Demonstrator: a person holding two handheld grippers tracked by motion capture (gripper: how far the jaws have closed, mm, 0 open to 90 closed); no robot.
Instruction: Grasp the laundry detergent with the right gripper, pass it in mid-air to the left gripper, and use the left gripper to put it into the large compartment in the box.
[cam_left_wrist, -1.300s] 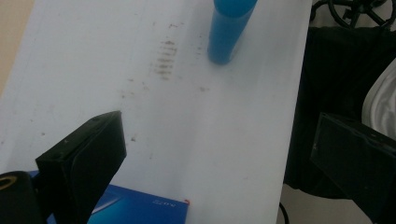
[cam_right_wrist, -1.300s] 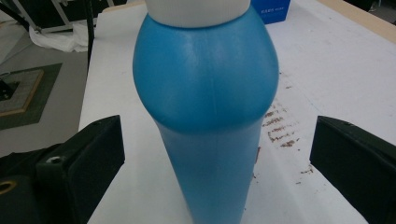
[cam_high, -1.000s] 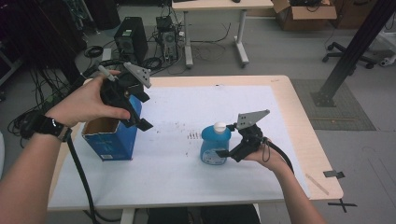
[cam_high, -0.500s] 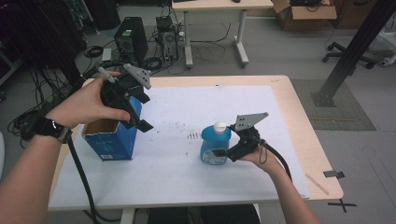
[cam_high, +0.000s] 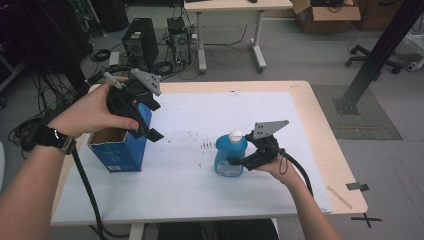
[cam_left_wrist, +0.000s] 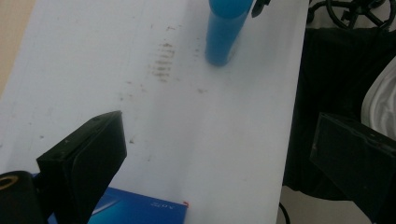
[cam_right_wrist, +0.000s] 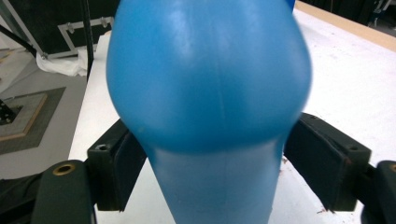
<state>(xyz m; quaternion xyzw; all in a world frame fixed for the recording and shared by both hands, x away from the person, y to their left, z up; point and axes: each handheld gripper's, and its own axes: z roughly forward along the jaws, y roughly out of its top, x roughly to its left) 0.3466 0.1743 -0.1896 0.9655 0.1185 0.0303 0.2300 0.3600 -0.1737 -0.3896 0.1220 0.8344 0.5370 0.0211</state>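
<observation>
A blue plastic bottle (cam_high: 230, 157) with a white cap stands upright on the white sheet near the middle of the table (cam_high: 300, 87). My right gripper (cam_high: 241, 161) reaches it from the right. Its jaws have just been closing, and in the right gripper view the pads (cam_right_wrist: 126, 168) press both sides of the bottle (cam_right_wrist: 210, 93) at its narrow lower part. An open blue cardboard box (cam_high: 117, 150) stands at the table's left. My left gripper (cam_high: 150, 120) hovers over the box's right edge, open with nothing between its jaws (cam_left_wrist: 219, 154). Below that gripper lies a corner of the box (cam_left_wrist: 140, 212), and the bottle (cam_left_wrist: 224, 32) stands farther off.
Faint dark smudges (cam_high: 206, 145) mark the sheet left of the bottle. Beyond the far edge of the table, a computer tower (cam_high: 140, 45) and cables lie on the floor by a second table (cam_high: 235, 5). A black post (cam_high: 375, 55) slants down at the right.
The right gripper's jaws have narrowed onto the bottle. Both hands, the bottle and the box stay where they were.
</observation>
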